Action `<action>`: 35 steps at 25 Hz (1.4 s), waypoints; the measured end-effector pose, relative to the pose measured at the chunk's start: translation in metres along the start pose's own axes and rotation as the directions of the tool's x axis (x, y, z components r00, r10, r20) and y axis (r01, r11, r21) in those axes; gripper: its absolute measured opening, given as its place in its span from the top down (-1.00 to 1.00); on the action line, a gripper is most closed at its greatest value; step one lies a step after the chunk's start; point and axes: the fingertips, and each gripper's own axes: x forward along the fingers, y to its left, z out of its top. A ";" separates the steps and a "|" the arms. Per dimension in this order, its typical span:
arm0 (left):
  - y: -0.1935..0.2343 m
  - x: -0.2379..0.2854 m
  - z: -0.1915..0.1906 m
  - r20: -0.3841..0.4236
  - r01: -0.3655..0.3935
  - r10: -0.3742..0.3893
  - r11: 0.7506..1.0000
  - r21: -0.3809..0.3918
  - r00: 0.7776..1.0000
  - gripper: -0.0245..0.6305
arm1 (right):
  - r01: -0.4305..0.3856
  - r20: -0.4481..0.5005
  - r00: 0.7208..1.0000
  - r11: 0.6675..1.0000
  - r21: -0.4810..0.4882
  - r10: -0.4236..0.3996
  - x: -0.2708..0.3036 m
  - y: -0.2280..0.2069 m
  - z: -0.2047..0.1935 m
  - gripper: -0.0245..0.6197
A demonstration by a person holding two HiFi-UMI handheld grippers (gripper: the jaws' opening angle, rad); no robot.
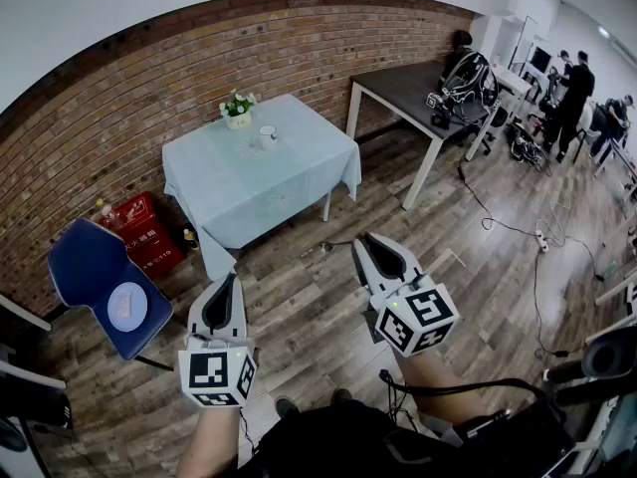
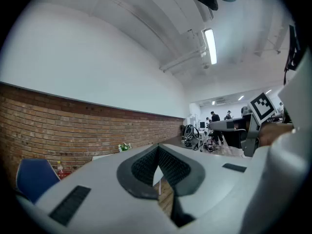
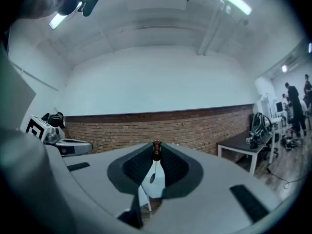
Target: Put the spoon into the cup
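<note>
The white cup [image 1: 267, 135] stands at the back of a small table with a pale blue cloth [image 1: 249, 187], next to a small flower pot [image 1: 238, 111]. Both grippers hang over the wooden floor, well short of that table and pointing level toward it. My right gripper [image 1: 379, 255] [image 3: 156, 147] is shut on a thin spoon [image 3: 153, 175]. The spoon's brown end is pinched at the jaw tips and its bowl hangs down between the pads. My left gripper [image 1: 226, 292] [image 2: 158, 150] has its jaw tips together with nothing in them.
A blue chair [image 1: 90, 267] with a round white plate [image 1: 127, 306] stands at the left, by a red box [image 1: 144, 232] against the brick wall. To the right are a dark table [image 1: 408, 88], cables on the floor [image 1: 518, 232] and people [image 1: 575, 88] at the far end.
</note>
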 end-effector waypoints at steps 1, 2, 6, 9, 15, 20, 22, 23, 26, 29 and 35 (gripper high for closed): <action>0.001 0.001 0.000 0.002 0.000 0.000 1.000 0.000 1.000 0.90 | -0.001 0.003 1.000 1.000 -0.003 0.001 0.001 0.000 0.001 0.74; 0.001 0.002 0.000 0.004 0.001 -0.001 1.000 0.000 1.000 0.90 | -0.002 0.006 1.000 1.000 -0.006 0.002 0.003 0.000 0.002 0.75; -0.002 0.004 -0.001 0.005 0.006 -0.006 1.000 -0.002 1.000 0.90 | -0.002 0.010 1.000 1.000 -0.012 0.002 0.002 -0.002 0.003 0.75; -0.004 0.005 0.001 0.003 0.010 -0.010 1.000 -0.003 1.000 0.90 | -0.001 0.013 1.000 1.000 -0.013 0.002 0.002 -0.003 0.004 0.75; -0.004 0.006 0.003 0.011 0.011 -0.011 1.000 0.000 1.000 0.90 | 0.004 0.023 1.000 1.000 -0.008 -0.004 0.002 -0.005 0.006 0.75; 0.000 0.005 0.001 0.005 0.019 -0.019 1.000 -0.003 1.000 0.90 | -0.003 0.051 0.999 1.000 -0.005 0.003 0.004 0.000 0.012 0.74; 0.001 0.004 0.000 0.010 0.023 -0.023 1.000 -0.006 1.000 0.90 | -0.004 0.053 0.999 1.000 -0.005 0.004 0.004 0.003 0.011 0.75; 0.001 0.003 0.000 0.013 0.026 -0.026 1.000 -0.006 1.000 0.90 | -0.003 0.052 0.999 1.000 -0.002 0.003 0.004 0.004 0.010 0.74; 0.004 0.002 0.003 0.022 0.041 -0.041 0.999 -0.006 0.999 0.90 | 0.003 0.048 0.999 1.000 0.008 -0.003 0.005 0.009 0.010 0.74; 0.012 -0.001 0.003 0.027 0.052 -0.052 0.999 -0.010 0.998 0.90 | 0.011 0.045 0.999 1.000 0.004 -0.011 0.009 0.017 0.010 0.74; 0.033 -0.011 -0.002 0.034 0.063 -0.062 0.998 -0.027 0.997 0.90 | 0.031 0.051 0.998 1.000 0.002 -0.031 0.013 0.036 0.008 0.74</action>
